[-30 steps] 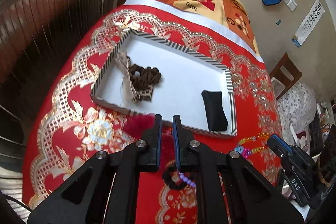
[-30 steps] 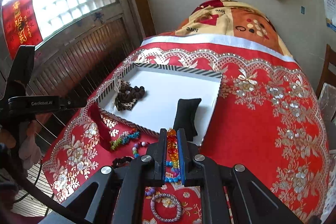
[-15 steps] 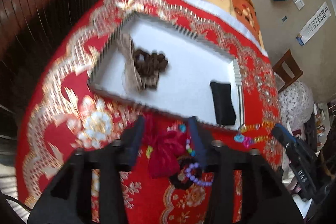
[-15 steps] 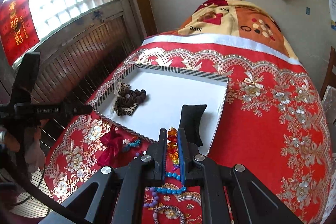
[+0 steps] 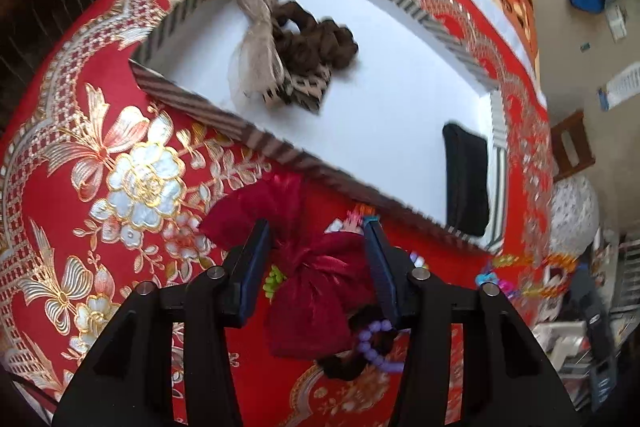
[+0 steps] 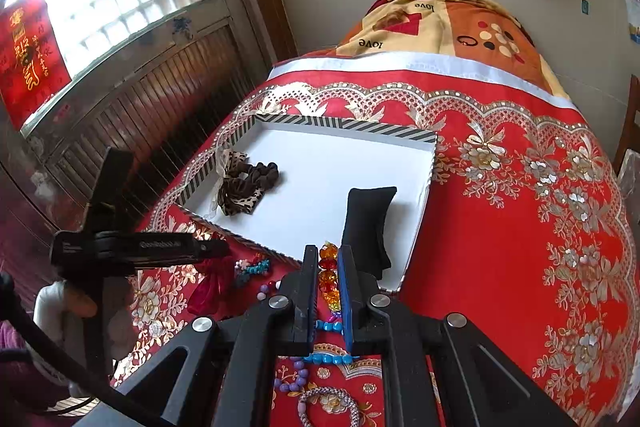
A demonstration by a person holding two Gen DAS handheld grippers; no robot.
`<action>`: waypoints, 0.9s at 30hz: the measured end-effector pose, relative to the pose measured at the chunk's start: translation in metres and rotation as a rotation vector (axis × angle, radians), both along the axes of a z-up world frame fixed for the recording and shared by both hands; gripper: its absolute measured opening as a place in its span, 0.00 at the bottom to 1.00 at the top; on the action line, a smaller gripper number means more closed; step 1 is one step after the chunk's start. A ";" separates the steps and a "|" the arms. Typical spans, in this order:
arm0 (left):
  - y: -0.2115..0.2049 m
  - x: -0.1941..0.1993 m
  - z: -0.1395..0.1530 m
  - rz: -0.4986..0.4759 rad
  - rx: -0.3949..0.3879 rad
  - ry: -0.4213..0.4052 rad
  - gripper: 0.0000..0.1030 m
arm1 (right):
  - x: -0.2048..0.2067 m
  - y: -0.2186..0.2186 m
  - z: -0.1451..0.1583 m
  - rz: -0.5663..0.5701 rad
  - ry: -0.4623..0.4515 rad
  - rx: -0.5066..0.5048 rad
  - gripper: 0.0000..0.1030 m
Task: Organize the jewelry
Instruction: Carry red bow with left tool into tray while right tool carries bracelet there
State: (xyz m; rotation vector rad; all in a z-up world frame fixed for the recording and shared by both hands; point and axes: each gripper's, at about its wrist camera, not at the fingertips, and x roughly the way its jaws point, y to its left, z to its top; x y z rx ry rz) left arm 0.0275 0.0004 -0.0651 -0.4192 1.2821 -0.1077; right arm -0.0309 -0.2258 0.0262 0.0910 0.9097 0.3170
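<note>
1. At the bottom centre of my left wrist view, my left gripper (image 5: 316, 231) straddles a dark red satin bow (image 5: 316, 283) lying on the red embroidered tablecloth (image 5: 80, 187); its jaws are closing, about half apart, with the bow's knot between them, and I see the pads not yet pressing on it.
2. Just below and right of the bow, a black hair tie (image 5: 344, 367) and a string of purple beads (image 5: 372, 341) lie touching it; a bit of green beadwork (image 5: 274, 281) shows at its left edge.
3. Across the upper middle of that view sits the white tray with striped rim (image 5: 224, 123). Inside it, toward the upper left, a brown scrunchie (image 5: 316, 43) rests against a beige gauze bow (image 5: 256, 39) and a leopard-print piece (image 5: 304, 93); a black pouch (image 5: 466, 179) lies at its right end.
4. At the bottom centre of my right wrist view, my right gripper (image 6: 329, 251) is clamped on a string of amber and multicoloured beads (image 6: 329, 269), which runs up between the pads near the tray's near edge.
5. Below those jaws lie a blue bead strand (image 6: 328, 359) and a beaded bracelet (image 6: 328, 407) on the cloth.
</note>
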 end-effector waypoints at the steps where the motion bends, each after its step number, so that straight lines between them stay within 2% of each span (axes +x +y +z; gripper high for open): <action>1: -0.002 -0.001 -0.001 -0.012 0.019 0.000 0.20 | -0.001 -0.001 0.000 -0.001 -0.001 0.001 0.08; 2: -0.003 -0.003 -0.002 -0.026 0.039 -0.004 0.11 | -0.002 -0.001 0.001 -0.002 -0.002 0.003 0.08; 6: 0.000 -0.009 0.004 -0.045 0.020 -0.028 0.06 | -0.004 -0.003 0.003 -0.002 -0.007 0.012 0.08; 17: 0.013 -0.016 0.071 -0.051 -0.014 -0.181 0.05 | 0.002 0.007 0.019 0.046 -0.051 0.032 0.08; 23: 0.013 0.003 0.100 -0.050 0.011 -0.251 0.05 | 0.020 0.013 0.028 0.061 -0.070 0.034 0.08; 27: 0.015 0.024 0.105 -0.047 0.038 -0.271 0.05 | 0.037 0.018 0.030 0.067 -0.073 0.037 0.08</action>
